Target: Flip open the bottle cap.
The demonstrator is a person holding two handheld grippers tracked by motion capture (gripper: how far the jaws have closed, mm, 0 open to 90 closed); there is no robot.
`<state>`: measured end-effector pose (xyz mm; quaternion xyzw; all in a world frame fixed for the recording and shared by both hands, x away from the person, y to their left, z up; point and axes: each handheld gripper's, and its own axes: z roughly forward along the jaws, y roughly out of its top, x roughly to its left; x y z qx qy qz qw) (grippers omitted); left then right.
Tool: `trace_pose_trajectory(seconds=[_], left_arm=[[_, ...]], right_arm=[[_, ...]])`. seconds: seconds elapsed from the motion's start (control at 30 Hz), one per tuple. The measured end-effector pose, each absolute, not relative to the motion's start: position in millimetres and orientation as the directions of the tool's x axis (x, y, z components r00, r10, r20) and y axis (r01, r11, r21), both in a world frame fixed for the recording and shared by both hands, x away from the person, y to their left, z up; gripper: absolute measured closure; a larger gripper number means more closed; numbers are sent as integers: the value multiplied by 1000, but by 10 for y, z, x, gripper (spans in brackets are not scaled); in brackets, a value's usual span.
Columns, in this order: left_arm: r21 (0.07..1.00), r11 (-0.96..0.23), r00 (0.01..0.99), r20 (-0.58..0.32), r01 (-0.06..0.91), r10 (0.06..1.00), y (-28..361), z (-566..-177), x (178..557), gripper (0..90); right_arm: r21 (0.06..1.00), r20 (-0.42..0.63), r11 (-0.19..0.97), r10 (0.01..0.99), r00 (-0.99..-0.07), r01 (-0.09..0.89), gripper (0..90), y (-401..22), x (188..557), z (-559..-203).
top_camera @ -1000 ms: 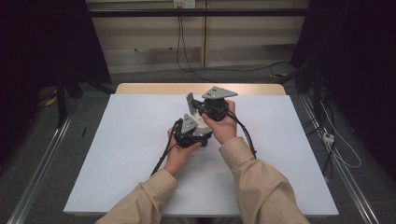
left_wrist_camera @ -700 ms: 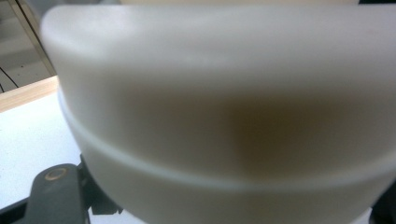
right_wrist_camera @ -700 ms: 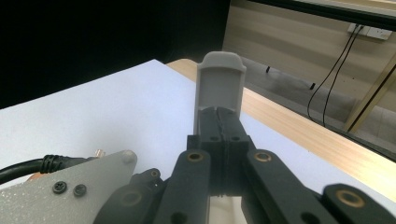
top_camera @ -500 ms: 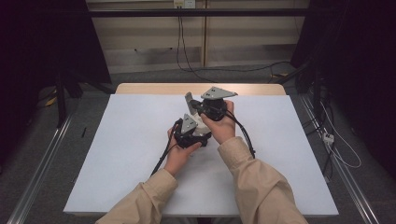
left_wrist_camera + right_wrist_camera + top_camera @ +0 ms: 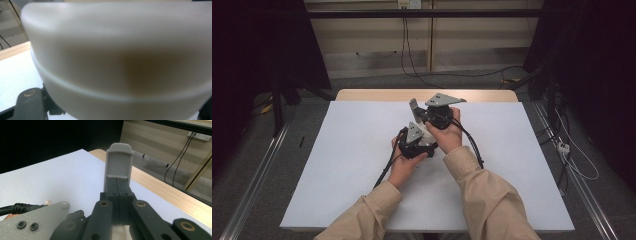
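Hands (image 5: 447, 135) close together above white table (image 5: 337, 165), right gripper (image 5: 117, 173) jaws clenched, left gripper (image 5: 414, 140) jaws seemingly clenched too

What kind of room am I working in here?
Likely a lab recording station: a white-topped table ringed by black curtains, metal floor rails, and loose cables running to a wall socket.

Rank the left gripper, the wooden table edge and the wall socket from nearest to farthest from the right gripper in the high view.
Measured from the right gripper:
1. Left gripper, close beside it on the near side.
2. Wooden table edge, along the far side beyond it.
3. Wall socket, farthest back, at the top of the view.
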<state>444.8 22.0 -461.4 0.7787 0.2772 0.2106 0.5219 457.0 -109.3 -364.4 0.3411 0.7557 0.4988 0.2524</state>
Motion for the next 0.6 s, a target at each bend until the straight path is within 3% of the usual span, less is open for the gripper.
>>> trace_pose_trajectory(seconds=[0.6], left_arm=[[928, -308, 759, 47, 207, 649, 224, -4612, 4455, 185]], right_arm=[[924, -34, 270, 764, -645, 272, 900, -1068, 4641, -3703]])
